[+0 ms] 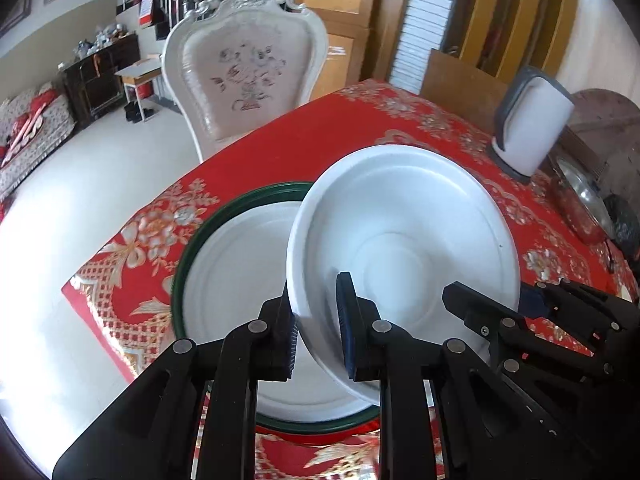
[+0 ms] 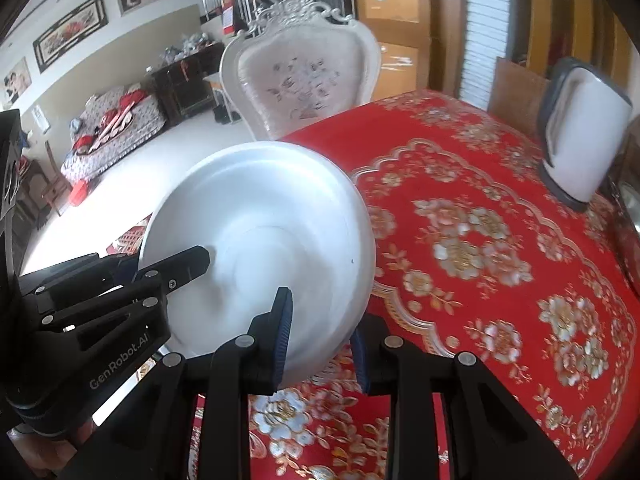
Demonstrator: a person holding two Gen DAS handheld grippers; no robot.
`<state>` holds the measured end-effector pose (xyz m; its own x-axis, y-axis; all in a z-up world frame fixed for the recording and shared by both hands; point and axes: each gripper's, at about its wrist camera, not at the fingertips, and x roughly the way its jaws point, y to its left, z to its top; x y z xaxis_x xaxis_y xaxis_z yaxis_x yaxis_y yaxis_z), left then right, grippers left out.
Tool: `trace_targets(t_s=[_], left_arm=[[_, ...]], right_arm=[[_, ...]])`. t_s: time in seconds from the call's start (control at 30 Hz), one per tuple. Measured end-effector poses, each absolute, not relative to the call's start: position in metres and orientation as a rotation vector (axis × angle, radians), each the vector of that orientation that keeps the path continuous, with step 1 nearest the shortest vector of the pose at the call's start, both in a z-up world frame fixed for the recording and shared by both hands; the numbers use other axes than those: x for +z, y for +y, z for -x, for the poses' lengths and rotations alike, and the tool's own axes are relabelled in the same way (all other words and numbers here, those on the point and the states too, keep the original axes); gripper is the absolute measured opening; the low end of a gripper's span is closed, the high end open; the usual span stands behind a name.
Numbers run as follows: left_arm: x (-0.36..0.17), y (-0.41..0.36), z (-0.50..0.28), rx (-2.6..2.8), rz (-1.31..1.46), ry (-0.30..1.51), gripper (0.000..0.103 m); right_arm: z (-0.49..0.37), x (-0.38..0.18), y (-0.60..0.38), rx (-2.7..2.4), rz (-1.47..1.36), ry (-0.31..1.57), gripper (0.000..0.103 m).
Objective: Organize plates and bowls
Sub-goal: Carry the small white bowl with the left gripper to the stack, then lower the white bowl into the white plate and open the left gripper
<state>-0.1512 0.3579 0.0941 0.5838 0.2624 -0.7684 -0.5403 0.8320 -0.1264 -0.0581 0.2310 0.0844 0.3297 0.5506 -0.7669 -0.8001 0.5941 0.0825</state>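
A white bowl (image 1: 404,240) is held tilted above a green-rimmed white plate (image 1: 236,264) that lies on the red tablecloth. My left gripper (image 1: 318,328) is shut on the bowl's near-left rim. My right gripper (image 2: 320,332) is shut on the bowl (image 2: 272,236) at its right rim, one finger inside and one outside. Each gripper shows in the other's view: the right one (image 1: 532,312) at the bowl's right edge, the left one (image 2: 176,272) at its left edge. The plate is hidden in the right wrist view.
A red floral tablecloth (image 2: 480,240) covers the table. A white kettle (image 1: 528,128) stands at the far right, with a metal lid (image 1: 584,196) beside it. A white ornate chair (image 1: 244,80) stands behind the table's far edge. The table's left edge drops to a pale floor.
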Motion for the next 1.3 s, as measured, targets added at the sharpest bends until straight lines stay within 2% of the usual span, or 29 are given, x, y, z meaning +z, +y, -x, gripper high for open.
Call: trace_targets(t_s=[0.53,0.67,0.93,1.2,1.3], left_arm=[[0.071,0.392,0.167,0.514,0.419,0.875,0.018],[0.067,0.392,0.164,0.519,0.41,0.891,0.018],[0.066,0.39,0.161,0.551,0.373,0.896,0.02],[0.076,0.385,0.164,0.655,0.272,0.82,0.023],[0.078,0.386,0.165,0.666,0.272,0.804,0.023]], right_arm=[[0.073,0.066,0.273,0.947,0.417,0.908,0.028],[0.072,0.069,0.272,0.954,0.378,0.93,0.039],[0.074,0.071,0.271,0.953,0.351,0.918,0.039],[0.071,0.073,0.266,0.946,0.326,0.908,0.039],[0.069,0.075,0.263,0.928,0.323,0.898,0.047]])
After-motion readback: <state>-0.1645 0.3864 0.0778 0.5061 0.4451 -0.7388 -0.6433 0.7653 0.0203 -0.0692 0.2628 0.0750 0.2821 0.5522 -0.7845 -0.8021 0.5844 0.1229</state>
